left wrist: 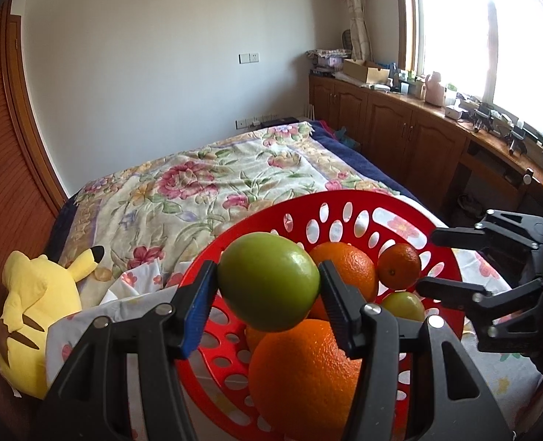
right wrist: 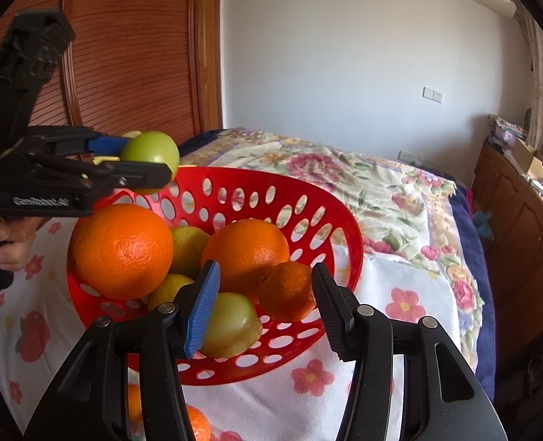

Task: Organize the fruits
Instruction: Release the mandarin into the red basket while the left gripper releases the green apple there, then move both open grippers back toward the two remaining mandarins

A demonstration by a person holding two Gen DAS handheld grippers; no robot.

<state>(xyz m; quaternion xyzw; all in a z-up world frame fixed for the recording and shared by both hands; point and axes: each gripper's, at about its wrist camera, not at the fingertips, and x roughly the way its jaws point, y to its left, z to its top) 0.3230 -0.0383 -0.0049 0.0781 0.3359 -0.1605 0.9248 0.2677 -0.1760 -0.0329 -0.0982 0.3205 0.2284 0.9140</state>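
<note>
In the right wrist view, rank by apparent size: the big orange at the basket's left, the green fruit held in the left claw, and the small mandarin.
1. Big orange, clearly largest.
2. Green fruit in the left claw and the small mandarin look alike; the fruit is partly hidden and farther away, so I won't rank them.
</note>
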